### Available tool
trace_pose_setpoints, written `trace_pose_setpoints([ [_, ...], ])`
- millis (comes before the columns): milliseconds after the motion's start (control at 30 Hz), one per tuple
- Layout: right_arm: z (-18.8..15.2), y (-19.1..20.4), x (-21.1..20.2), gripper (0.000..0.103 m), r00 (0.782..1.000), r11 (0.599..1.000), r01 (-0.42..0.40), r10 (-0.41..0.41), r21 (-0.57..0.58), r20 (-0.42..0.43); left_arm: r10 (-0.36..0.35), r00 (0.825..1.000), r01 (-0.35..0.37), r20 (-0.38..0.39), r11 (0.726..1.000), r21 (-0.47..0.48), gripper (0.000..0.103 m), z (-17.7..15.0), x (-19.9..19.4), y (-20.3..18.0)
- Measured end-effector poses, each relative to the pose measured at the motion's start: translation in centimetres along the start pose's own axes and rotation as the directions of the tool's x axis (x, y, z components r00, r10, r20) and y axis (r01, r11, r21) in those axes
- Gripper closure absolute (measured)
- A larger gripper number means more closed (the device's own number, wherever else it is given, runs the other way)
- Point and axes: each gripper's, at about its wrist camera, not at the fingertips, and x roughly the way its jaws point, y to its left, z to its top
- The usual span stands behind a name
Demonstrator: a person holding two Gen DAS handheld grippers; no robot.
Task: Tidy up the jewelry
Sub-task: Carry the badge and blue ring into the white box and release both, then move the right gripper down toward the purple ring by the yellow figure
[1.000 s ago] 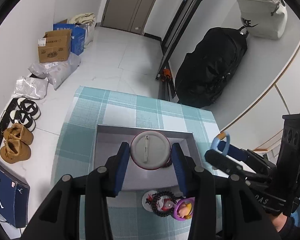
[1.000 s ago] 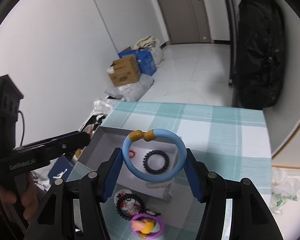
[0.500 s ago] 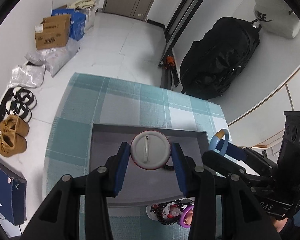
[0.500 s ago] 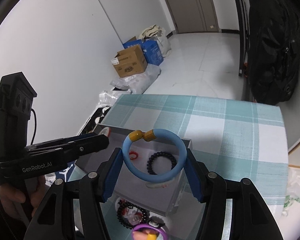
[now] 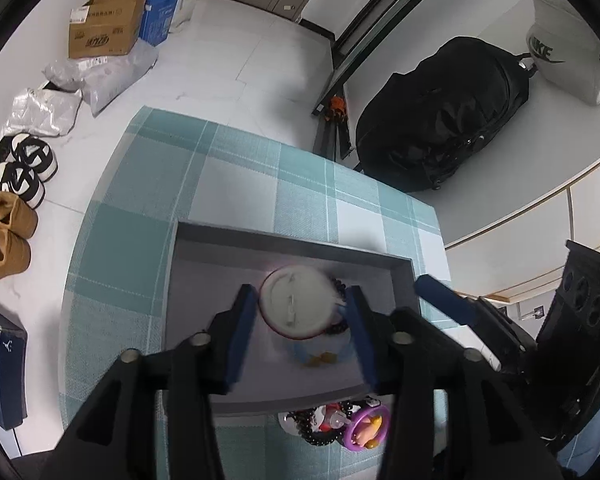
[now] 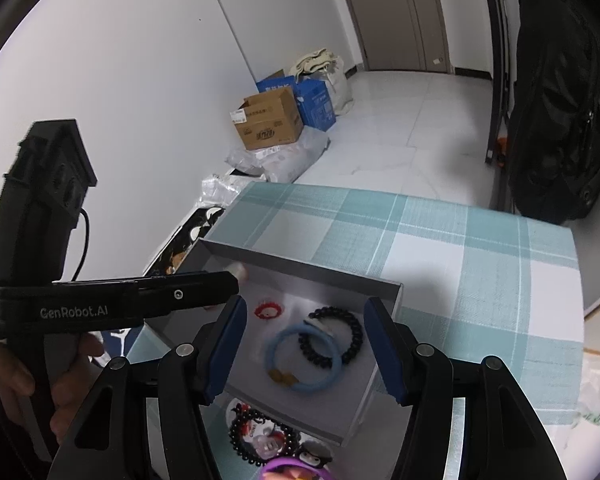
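Observation:
A grey open box (image 5: 204, 276) (image 6: 308, 268) stands on the checked tablecloth. My left gripper (image 5: 302, 312) holds a round white badge with a red rim (image 5: 296, 302) between its pads, over the box. My right gripper (image 6: 304, 340) is open and empty above the box. In the box lie a light blue bangle (image 6: 302, 358) (image 5: 316, 354), a black beaded bracelet (image 6: 334, 336) and a small red ring (image 6: 268, 311). In front of the box lie a black bead bracelet (image 6: 260, 438) and a purple ring (image 5: 366, 426).
The table (image 5: 236, 176) ends at the far and left sides over a white tiled floor. Shoes (image 5: 8, 220), cardboard boxes (image 5: 104, 32) and bags lie on the floor at left. A black backpack (image 5: 440, 120) leans on the wall at right.
My right gripper has opened and the blue bangle has dropped into the box. My left gripper has moved further over the box with the badge.

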Motion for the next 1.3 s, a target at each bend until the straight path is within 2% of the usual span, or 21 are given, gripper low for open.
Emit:
trace_pose_setpoints([
  [67, 0.0, -0.2, -0.7, 0.042, 0.999, 1.0, 0.014, -0.014, 0.001, 0.029, -0.001, 1.0, 0.001, 0.017, 1.0, -0.023, 0.029, -0.2, -0.4, 0.4],
  [200, 0.0, -1.2, -2.2, 0.037, 0.996, 0.998, 0.042, -0.046, 0.046, 0.082, -0.001, 0.999, 0.002, 0.034, 0.999, -0.037, 0.028, -0.4, -1.0, 0.5],
  [367, -0.7, -2.1, -3.8, 0.036, 0.992, 0.995, 0.063, -0.071, 0.082, 0.107, 0.012, 0.997, -0.013, 0.071, 1.0, 0.011, 0.028, -1.0, -1.9, -0.4],
  [467, -1.4, -2.2, -4.7, 0.035, 0.99, 0.993, 0.075, -0.085, 0.089, 0.11, -0.008, 0.995, 0.003, 0.098, 0.999, 0.052, 0.028, -1.6, -2.7, -0.8],
  [600, -2.1, -2.0, -5.8, 0.029, 0.985, 0.993, 0.09, -0.101, 0.079, 0.138, 0.019, 0.992, -0.032, 0.123, 0.994, 0.105, 0.028, -2.3, -3.3, -1.4],
  [667, -2.6, -2.1, -6.4, 0.024, 0.984, 0.992, 0.087, -0.099, 0.09, 0.145, 0.009, 0.993, -0.023, 0.12, 0.993, 0.115, 0.028, -2.7, -3.4, -1.5],
  [800, -3.5, -1.7, -7.0, 0.022, 0.983, 0.992, 0.107, -0.117, 0.071, 0.144, 0.001, 0.992, -0.021, 0.124, 0.987, 0.157, 0.028, -3.7, -3.8, -2.0],
  [900, -4.0, -1.7, -7.4, 0.017, 0.981, 0.99, 0.12, -0.13, 0.081, 0.141, 0.037, 0.988, -0.065, 0.148, 0.98, 0.186, 0.028, -4.4, -4.1, -2.3],
  [1033, -4.7, -1.5, -8.1, 0.015, 0.978, 0.987, 0.132, -0.145, 0.094, 0.147, 0.047, 0.988, -0.075, 0.148, 0.979, 0.192, 0.028, -5.2, -4.1, -2.5],
  [1200, -6.0, -0.7, -9.0, 0.006, 0.975, 0.986, 0.146, -0.156, 0.075, 0.16, 0.093, 0.978, -0.131, 0.186, 0.97, 0.203, 0.028, -7.0, -4.7, -3.0],
  [1300, -6.4, -0.5, -8.9, 0.005, 0.978, 0.989, 0.139, -0.146, 0.057, 0.147, 0.127, 0.975, -0.167, 0.185, 0.961, 0.218, 0.028, -8.0, -4.4, -2.9],
])
